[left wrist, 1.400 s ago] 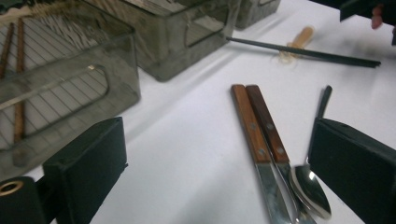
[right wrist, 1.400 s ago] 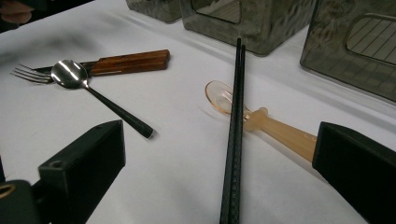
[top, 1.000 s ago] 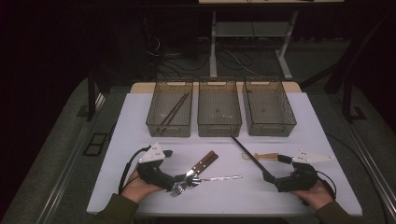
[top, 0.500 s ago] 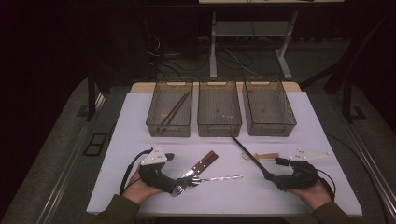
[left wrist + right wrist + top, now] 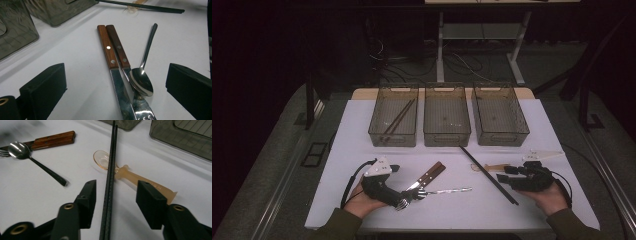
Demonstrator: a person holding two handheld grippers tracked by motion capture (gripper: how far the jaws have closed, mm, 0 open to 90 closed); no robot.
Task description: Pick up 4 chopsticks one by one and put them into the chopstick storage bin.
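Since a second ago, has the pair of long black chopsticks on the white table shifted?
No. The pair of long black chopsticks still runs diagonally from the middle wire basket's front corner.

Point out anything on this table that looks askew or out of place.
The pair of black chopsticks lies slantwise across the translucent amber plastic spoon, pinning its bowl. The right gripper straddles the pair, its jaws just closing and not yet touching. Nothing looks spilled or broken.

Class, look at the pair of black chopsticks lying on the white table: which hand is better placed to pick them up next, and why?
The right. Its claw already straddles the black chopsticks, its jaws just closing but not yet touching them. The left claw sits open over the two wooden-handled knives and the spoon, well away from the chopsticks.
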